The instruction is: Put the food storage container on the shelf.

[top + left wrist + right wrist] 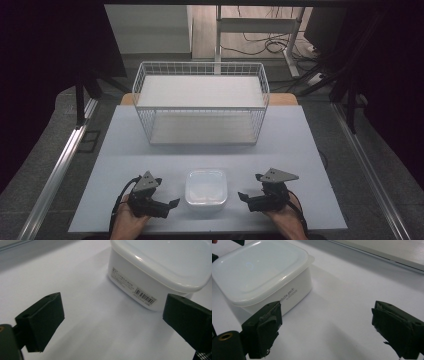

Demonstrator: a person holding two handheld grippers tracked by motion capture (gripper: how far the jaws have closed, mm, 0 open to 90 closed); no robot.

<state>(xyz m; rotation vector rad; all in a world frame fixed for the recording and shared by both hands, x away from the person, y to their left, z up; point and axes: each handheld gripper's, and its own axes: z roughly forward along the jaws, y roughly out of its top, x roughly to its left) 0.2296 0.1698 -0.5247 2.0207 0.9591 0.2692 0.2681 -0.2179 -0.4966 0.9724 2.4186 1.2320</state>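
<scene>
Showing a barcode label (144, 297), white lidded container (160, 267)

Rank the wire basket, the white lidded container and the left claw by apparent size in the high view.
1. wire basket
2. white lidded container
3. left claw; it sits nearest the camera yet looks smallest

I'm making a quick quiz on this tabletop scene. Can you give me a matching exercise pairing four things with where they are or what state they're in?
Things:
1. white lidded container
2. wire basket
3. left claw
4. right claw

Places or states:
A. at the far side of the table, with a white shelf inside
B. open, left of the container, apart from it
C. between the two claws, lid on
D. open, right of the container, apart from it

Pairs: 1-C, 2-A, 3-B, 4-D
</scene>
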